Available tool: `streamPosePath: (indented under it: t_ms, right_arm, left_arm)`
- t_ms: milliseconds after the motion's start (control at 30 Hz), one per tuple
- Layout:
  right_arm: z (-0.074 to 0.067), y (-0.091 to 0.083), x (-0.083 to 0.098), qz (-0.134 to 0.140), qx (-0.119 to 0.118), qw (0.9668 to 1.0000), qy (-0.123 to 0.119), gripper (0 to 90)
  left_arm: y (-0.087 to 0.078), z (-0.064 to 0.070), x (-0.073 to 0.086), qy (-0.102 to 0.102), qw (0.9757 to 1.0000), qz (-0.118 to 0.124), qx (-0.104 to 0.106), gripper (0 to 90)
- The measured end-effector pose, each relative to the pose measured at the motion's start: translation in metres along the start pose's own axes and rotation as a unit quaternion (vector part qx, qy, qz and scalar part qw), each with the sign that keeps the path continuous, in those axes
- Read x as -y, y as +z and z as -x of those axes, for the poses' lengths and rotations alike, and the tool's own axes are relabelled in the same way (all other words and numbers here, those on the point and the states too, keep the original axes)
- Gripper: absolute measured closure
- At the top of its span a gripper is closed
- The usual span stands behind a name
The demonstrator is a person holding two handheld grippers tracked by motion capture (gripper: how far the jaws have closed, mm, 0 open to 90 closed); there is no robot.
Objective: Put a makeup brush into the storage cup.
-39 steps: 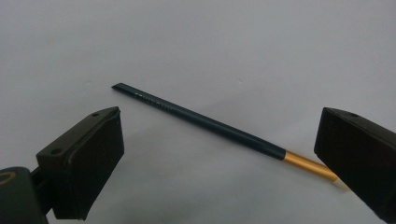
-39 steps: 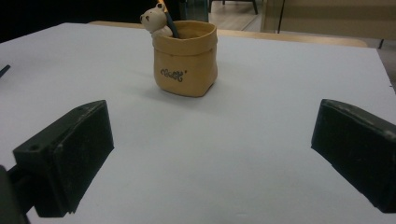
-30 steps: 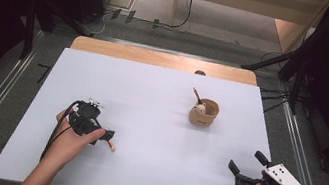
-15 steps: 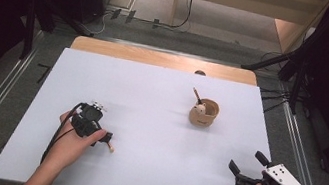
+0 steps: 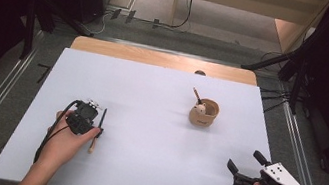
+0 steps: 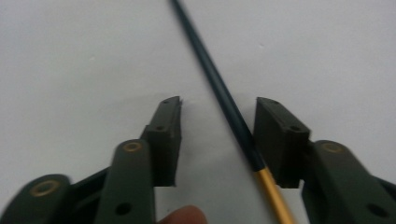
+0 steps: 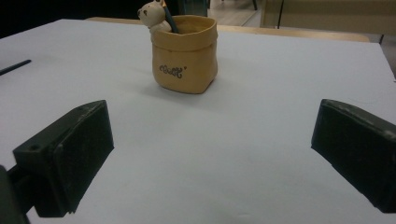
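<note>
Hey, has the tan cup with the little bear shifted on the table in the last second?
No. The cup sits at the same spot relative to the wooden strip at the table's far edge as it did a second ago.

Desk (image 5: 139,169): white top, with a bare wooden strip along the far edge. On it: a dark pencil (image 5: 100,123) with a gold end, lying flat near the left edge; a tan pot (image 5: 205,114), upright, right of centre toward the far edge.

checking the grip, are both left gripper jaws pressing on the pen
No: in the left gripper view the pen lies against one jaw, with a clear gap to the other.
</note>
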State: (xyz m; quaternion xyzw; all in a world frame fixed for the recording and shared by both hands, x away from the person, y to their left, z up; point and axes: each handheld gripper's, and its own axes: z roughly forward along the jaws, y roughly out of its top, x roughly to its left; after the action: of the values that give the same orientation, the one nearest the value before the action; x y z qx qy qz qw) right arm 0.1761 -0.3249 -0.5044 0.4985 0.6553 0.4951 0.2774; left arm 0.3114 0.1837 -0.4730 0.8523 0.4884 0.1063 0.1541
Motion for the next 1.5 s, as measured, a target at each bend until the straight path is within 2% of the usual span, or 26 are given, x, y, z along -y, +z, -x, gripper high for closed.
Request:
streamPosePath:
  t_ms: [67,133,233,367,433,467,500,533,567,667,700,833,900,1000,1167,1233,1333,1367,1400,1433,1467,1500]
  right_arm:
    - [-0.001,0.001,0.0,0.0,0.0,1.0,-0.001,0.0]
    - [-0.001,0.001,0.0,-0.001,-0.001,1.0,0.001,0.0]
    - [-0.004,0.003,-0.001,-0.003,-0.002,1.0,-0.002,0.0]
    - [-0.006,0.005,-0.001,-0.005,-0.004,1.0,0.0,0.0]
    - [-0.007,0.006,-0.002,-0.007,-0.01,0.9999,0.004,0.0]
    - [-0.008,0.007,-0.002,-0.008,-0.013,0.9999,0.003,0.0]
    - [-0.008,0.007,-0.002,-0.008,-0.013,0.9999,0.003,0.0]
    - [-0.008,0.007,-0.003,-0.009,-0.014,0.9999,0.003,0.0]
    - [-0.009,0.008,-0.004,-0.009,-0.019,0.9998,0.004,0.0]
    - [-0.01,0.008,-0.005,-0.009,-0.023,0.9996,0.01,0.0]
    - [-0.01,0.008,-0.007,-0.009,-0.027,0.9995,0.012,0.0]
    - [-0.011,0.01,-0.014,-0.01,-0.031,0.9994,0.007,0.0]
    - [-0.012,0.01,-0.016,-0.009,-0.032,0.9994,0.006,0.0]
    - [-0.019,0.014,-0.026,-0.011,-0.04,0.9991,-0.004,0.0]
    - [-0.03,0.02,-0.036,-0.015,-0.055,0.9982,-0.02,0.0]
    - [-0.033,0.022,-0.039,-0.014,-0.058,0.998,-0.021,0.0]
    - [-0.035,0.025,-0.042,-0.012,-0.061,0.9978,-0.023,0.0]
    - [-0.038,0.028,-0.046,-0.01,-0.065,0.9976,-0.022,0.0]
    - [-0.039,0.03,-0.049,-0.01,-0.065,0.9976,-0.022,0.0]
    - [-0.041,0.031,-0.051,-0.009,-0.066,0.9976,-0.02,0.0]
    - [-0.041,0.031,-0.051,-0.009,-0.066,0.9976,-0.02,0.0]
    - [-0.044,0.035,-0.057,-0.006,-0.068,0.9975,-0.019,0.0]
  left_arm:
    - [-0.001,-0.002,-0.001,0.006,0.9999,-0.008,0.005,67.3]
    - [-0.001,-0.003,-0.001,0.003,0.9999,-0.012,0.007,72.0]
    - [-0.001,-0.003,-0.002,0.009,0.9998,-0.015,0.006,74.1]
    - [0.0,0.001,-0.001,0.04,0.9991,-0.014,-0.008,74.5]
    - [0.0,0.002,-0.001,0.045,0.9989,-0.012,-0.009,74.8]
    - [0.0,0.003,-0.001,0.047,0.9988,-0.011,-0.006,75.8]
    - [0.0,0.003,-0.001,0.047,0.9988,-0.011,-0.006,80.8]
    - [-0.001,0.002,-0.001,0.052,0.9986,-0.011,0.002,80.8]
    - [-0.001,0.003,0.0,0.057,0.9984,-0.008,0.0,84.2]
    - [-0.001,0.002,0.0,0.059,0.9982,-0.008,0.003,84.4]
    - [-0.001,0.0,0.0,0.056,0.9984,-0.007,0.01,84.4]
    - [-0.002,-0.003,0.0,0.054,0.9983,-0.001,0.022,84.5]
    - [-0.002,-0.004,0.0,0.051,0.9984,0.004,0.025,84.5]
    - [-0.009,-0.006,-0.002,0.046,0.9974,0.03,0.046,84.5]
    - [-0.019,-0.003,-0.006,0.053,0.995,0.061,0.059,84.5]
    - [-0.022,-0.003,-0.008,0.052,0.9931,0.076,0.072,84.5]
    - [-0.026,-0.001,-0.011,0.053,0.9918,0.089,0.074,84.5]
    - [-0.028,0.001,-0.013,0.049,0.9897,0.105,0.083,84.6]
    - [-0.028,0.001,-0.013,0.049,0.9897,0.105,0.083,84.5]
    - [-0.031,0.003,-0.016,0.052,0.9873,0.117,0.094,84.5]
    - [-0.031,0.003,-0.016,0.052,0.9873,0.117,0.094,84.5]
    - [-0.031,0.005,-0.019,0.051,0.9859,0.126,0.098,84.6]
